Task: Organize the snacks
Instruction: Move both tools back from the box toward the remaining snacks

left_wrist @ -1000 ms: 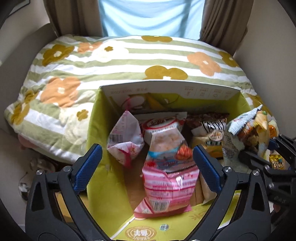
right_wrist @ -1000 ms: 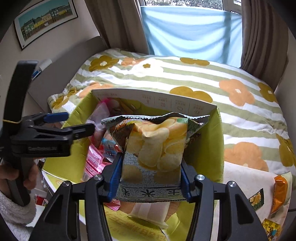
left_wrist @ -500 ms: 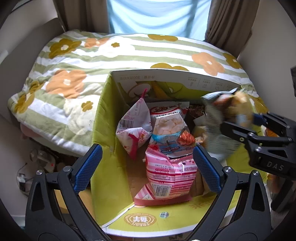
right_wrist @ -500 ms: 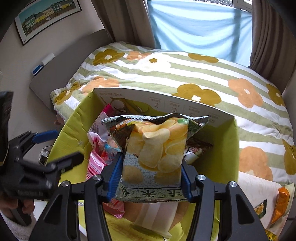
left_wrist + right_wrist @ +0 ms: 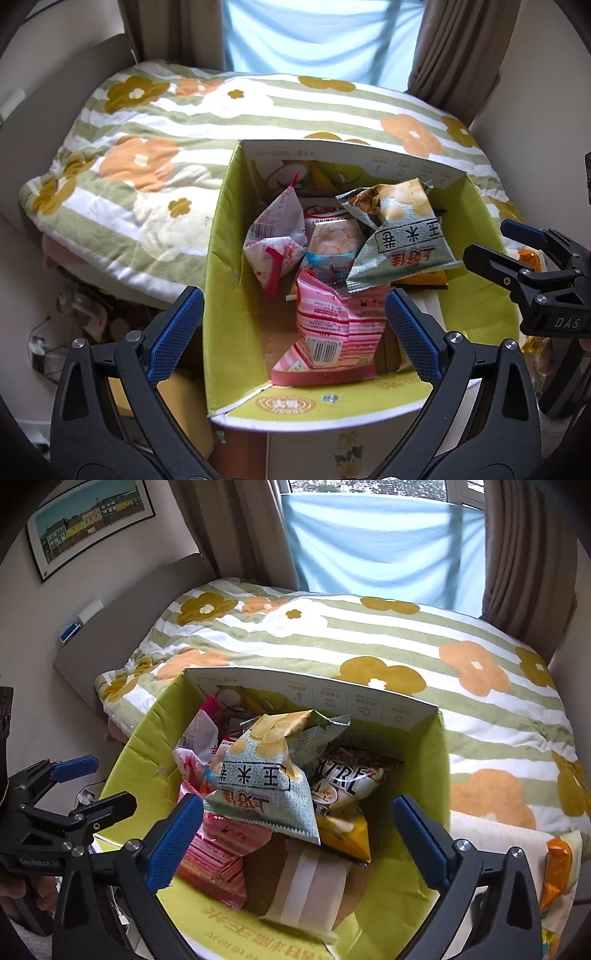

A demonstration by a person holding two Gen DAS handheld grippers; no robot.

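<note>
"DAS" on right gripper (image 5: pixel 532 266), "SHRIMP" on shrimp-chip bag (image 5: pixel 334 236)

A bed (image 5: pixel 369 638) fills the middle of the room, covered by a quilt (image 5: pixel 155 147) striped green and white with orange, mustard and white flowers. Behind it a pale blue cloth (image 5: pixel 380 542) hangs across the window, letting soft daylight through, with brown curtains (image 5: pixel 236 528) on both sides. The walls are plain off-white. A framed picture of coloured houses (image 5: pixel 88 517) hangs on the left wall. Cables lie on the floor (image 5: pixel 55 332) beside the bed.
</note>
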